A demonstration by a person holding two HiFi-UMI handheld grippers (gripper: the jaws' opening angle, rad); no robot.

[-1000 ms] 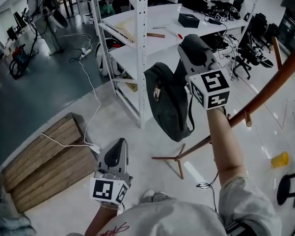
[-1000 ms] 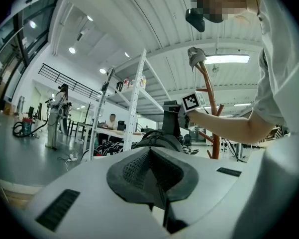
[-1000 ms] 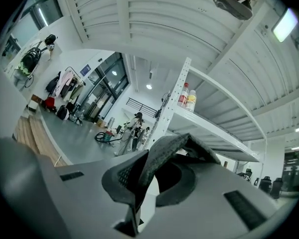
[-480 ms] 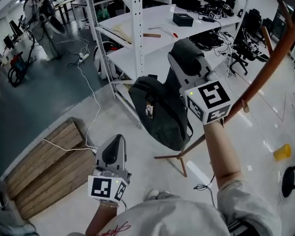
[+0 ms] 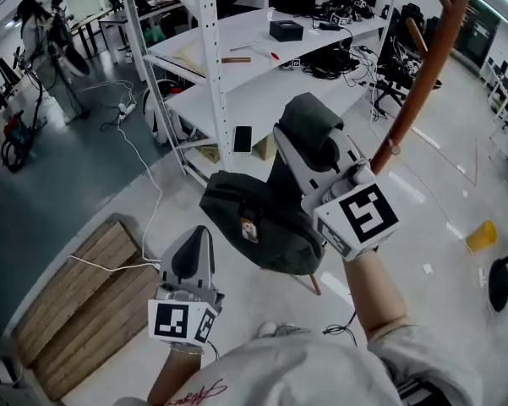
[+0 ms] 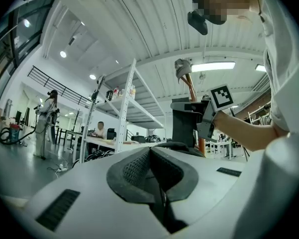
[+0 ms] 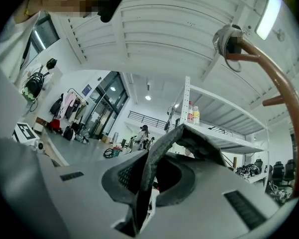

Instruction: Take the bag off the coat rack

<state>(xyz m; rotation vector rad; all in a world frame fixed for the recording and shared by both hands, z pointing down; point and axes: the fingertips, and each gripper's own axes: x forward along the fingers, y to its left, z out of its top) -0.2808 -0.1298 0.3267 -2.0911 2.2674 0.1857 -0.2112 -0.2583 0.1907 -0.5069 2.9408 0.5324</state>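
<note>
Your R claw (image 5: 311,134) pinches the bag (image 5: 262,227) strap, keeping it clear of the rack (image 5: 423,74) at 1 o'clock; L claw (image 5: 193,248) closed, empty.

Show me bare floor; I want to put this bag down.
Bare: pale floor between the coat rack and the yellow cup; dark floor left of the white cable. Crowded: under the shelving rack, and below the bag.
</note>
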